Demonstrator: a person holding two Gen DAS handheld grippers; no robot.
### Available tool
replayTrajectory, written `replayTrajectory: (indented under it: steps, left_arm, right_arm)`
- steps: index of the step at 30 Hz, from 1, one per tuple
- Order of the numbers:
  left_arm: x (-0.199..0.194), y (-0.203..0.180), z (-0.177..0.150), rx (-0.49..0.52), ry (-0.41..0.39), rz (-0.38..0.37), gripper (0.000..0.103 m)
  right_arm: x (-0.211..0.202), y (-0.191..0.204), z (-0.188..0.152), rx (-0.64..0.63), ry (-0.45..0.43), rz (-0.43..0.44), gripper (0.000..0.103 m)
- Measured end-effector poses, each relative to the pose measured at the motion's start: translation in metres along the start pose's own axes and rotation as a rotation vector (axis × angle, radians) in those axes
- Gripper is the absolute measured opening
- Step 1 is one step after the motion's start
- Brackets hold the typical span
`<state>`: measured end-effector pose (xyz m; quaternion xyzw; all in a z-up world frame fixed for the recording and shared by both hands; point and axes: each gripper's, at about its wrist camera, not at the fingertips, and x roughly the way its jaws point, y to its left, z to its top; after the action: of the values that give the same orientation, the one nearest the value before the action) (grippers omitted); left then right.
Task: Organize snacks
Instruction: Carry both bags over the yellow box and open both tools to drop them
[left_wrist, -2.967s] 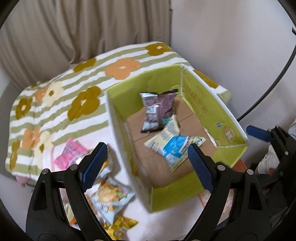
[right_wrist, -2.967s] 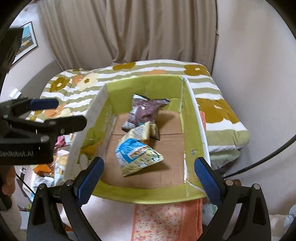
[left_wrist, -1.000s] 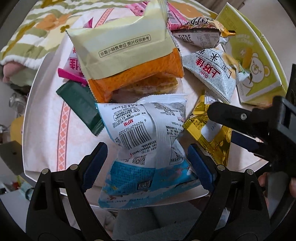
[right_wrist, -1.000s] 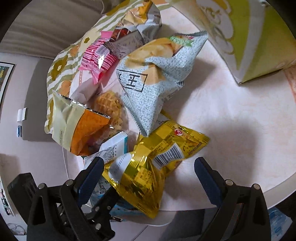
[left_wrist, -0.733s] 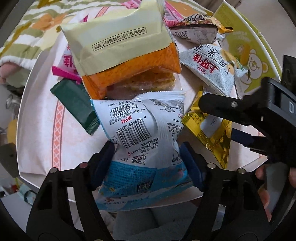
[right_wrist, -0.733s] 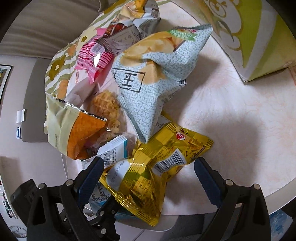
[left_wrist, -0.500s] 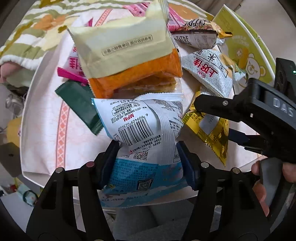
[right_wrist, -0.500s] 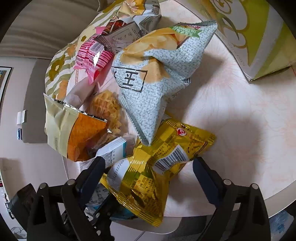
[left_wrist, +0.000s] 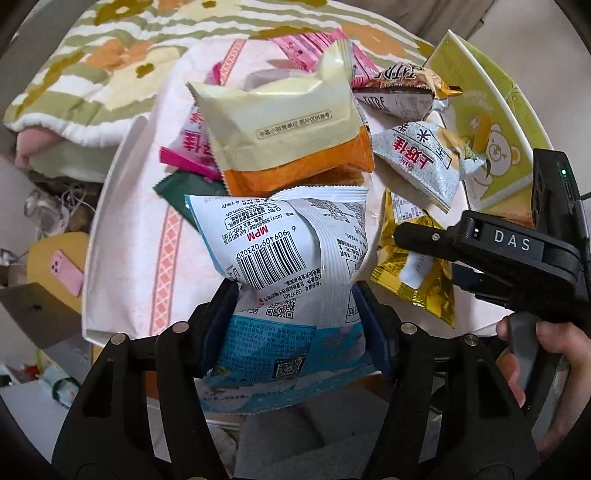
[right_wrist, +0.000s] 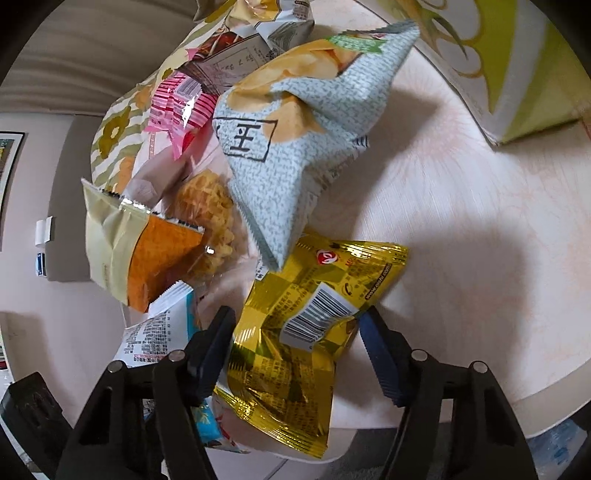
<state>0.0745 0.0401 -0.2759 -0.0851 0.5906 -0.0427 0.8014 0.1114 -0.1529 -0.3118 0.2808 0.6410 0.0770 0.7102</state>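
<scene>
A pile of snack bags lies on a round white table. My left gripper (left_wrist: 295, 306) is shut on a white and blue snack bag (left_wrist: 288, 266), its pads pressing both sides. My right gripper (right_wrist: 295, 328) is closed in on a gold foil snack bag (right_wrist: 306, 310), its pads touching both sides; it also shows in the left wrist view (left_wrist: 417, 258). Behind lie a cream and orange waffle bag (left_wrist: 288, 140), a grey chip bag (right_wrist: 295, 147) and pink packets (right_wrist: 177, 107). The green cardboard box (left_wrist: 491, 140) stands at the right.
A dark green packet (left_wrist: 184, 188) lies under the pile. A brown snack bag (left_wrist: 399, 92) sits near the box. A flowered striped blanket (left_wrist: 92, 74) lies beyond the table. A pink phone (left_wrist: 66, 273) lies on a yellow stool at the left. The table edge (right_wrist: 517, 387) is close.
Both grippers moved from over the box down to the pile. The left closed on the white and blue bag and the right closed in on the gold bag.
</scene>
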Motion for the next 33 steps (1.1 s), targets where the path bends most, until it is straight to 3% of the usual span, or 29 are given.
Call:
replayTrajectory:
  steps: [11,21,33]
  left_arm:
    - [-0.048,0.004,-0.008,0.008,-0.092,-0.009,0.06]
    - [-0.094,-0.013,0.0,0.065,-0.204,-0.057,0.06]
    - [-0.129,-0.078,0.065,0.16,-0.318,-0.121,0.06]
  right_arm:
    - [-0.046,0.012,-0.028,-0.042,-0.076,0.066,0.062]
    - [-0.118,0.029,-0.045,-0.074,-0.244,0.152,0.062]
    - [-0.212,0.001,0.003,-0.094,-0.445,0.147,0.062]
